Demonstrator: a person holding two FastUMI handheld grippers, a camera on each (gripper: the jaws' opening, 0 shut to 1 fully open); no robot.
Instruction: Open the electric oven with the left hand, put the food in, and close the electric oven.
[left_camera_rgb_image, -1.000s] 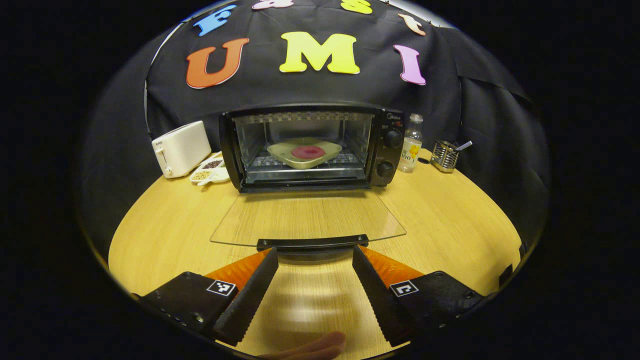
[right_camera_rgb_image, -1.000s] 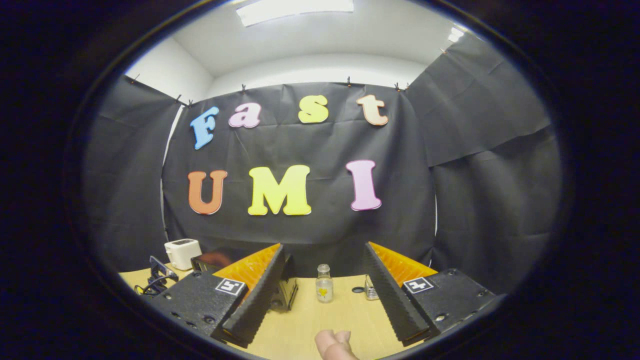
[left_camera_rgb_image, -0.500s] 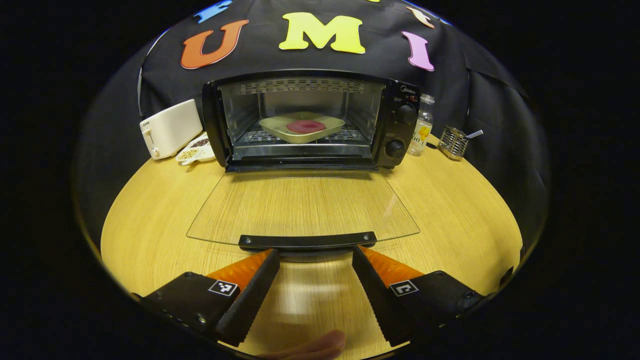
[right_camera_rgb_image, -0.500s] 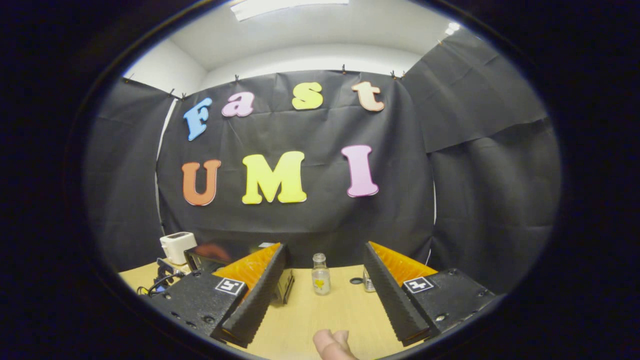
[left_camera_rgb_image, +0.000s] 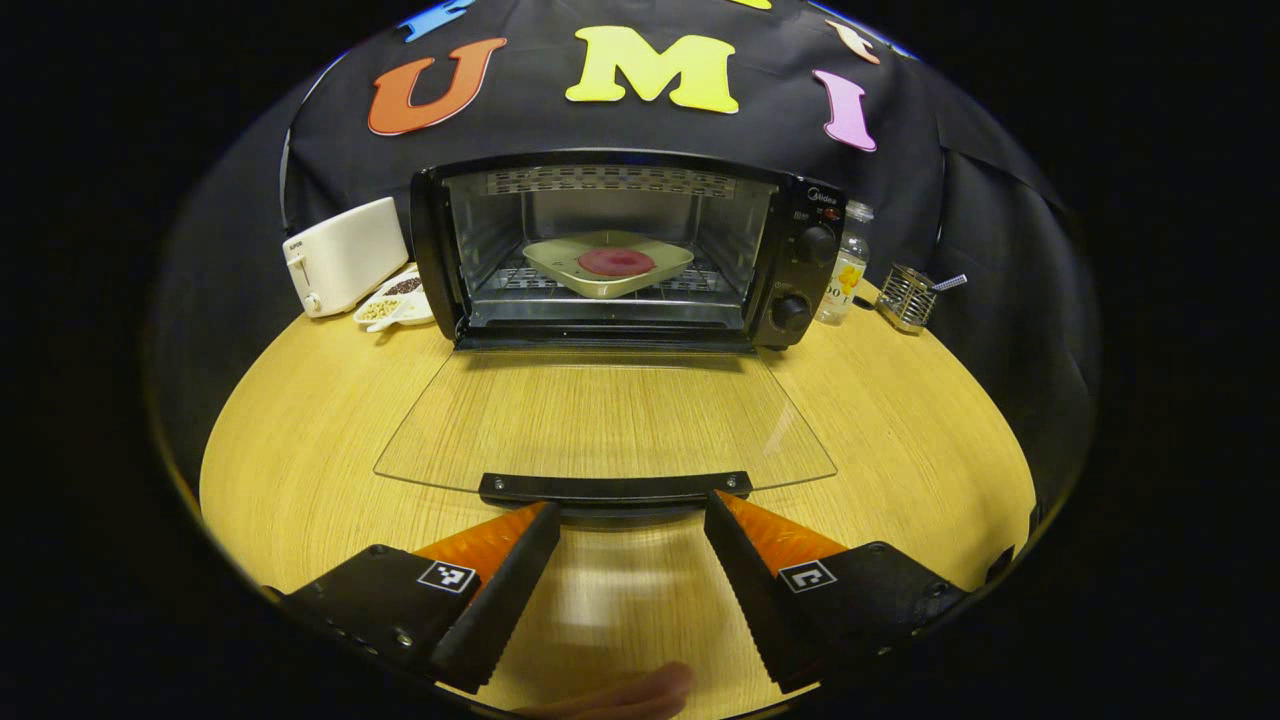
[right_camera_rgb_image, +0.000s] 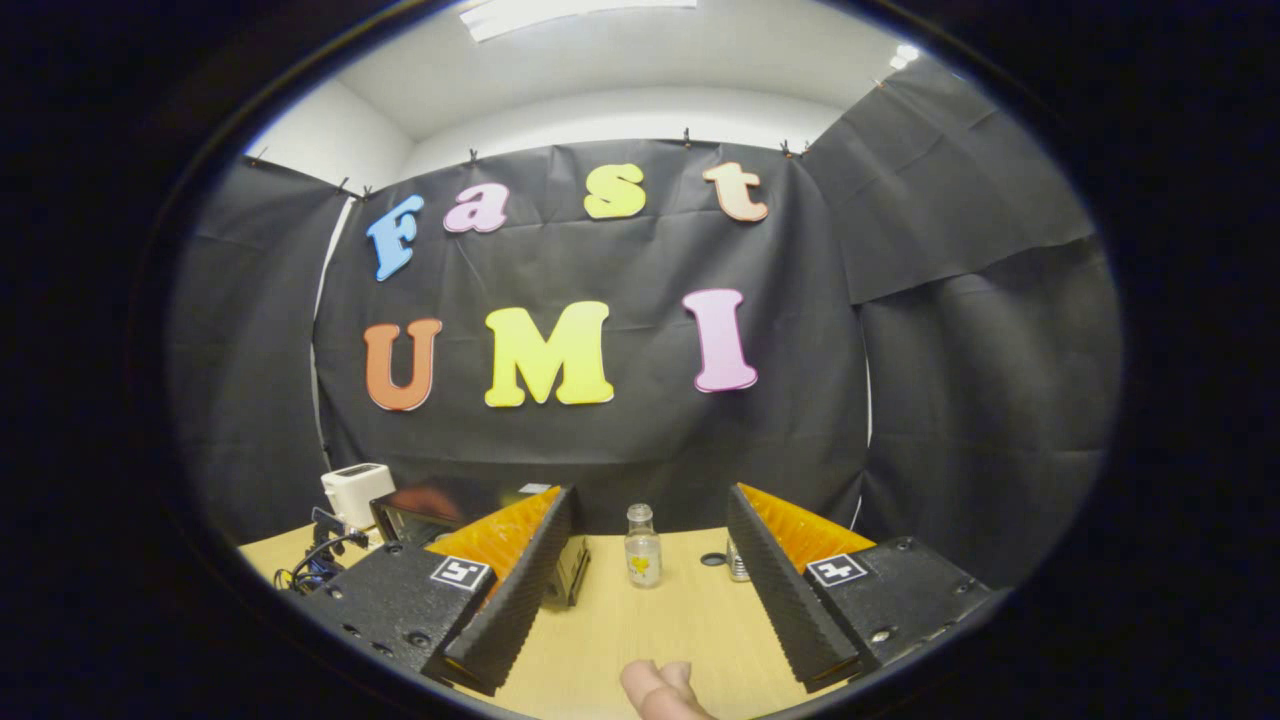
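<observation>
Wooden table (left_camera_rgb_image: 900, 450) bears the oven (left_camera_rgb_image: 628, 250) (brand blurred), door (left_camera_rgb_image: 605, 420) down, both claws (left_camera_rgb_image: 628, 520) (right_camera_rgb_image: 648, 510) released

A pale wooden counter (left_camera_rgb_image: 300, 440) carries an open oven (left_camera_rgb_image: 625, 250) at its far edge, the glass door (left_camera_rgb_image: 605, 425) folded down flat over the wood. Left of the oven sit a white toaster (left_camera_rgb_image: 345, 255) and a small dish of seeds (left_camera_rgb_image: 392, 305); right of it stand a small bottle (left_camera_rgb_image: 848, 280) and a wire holder (left_camera_rgb_image: 905, 298).
</observation>
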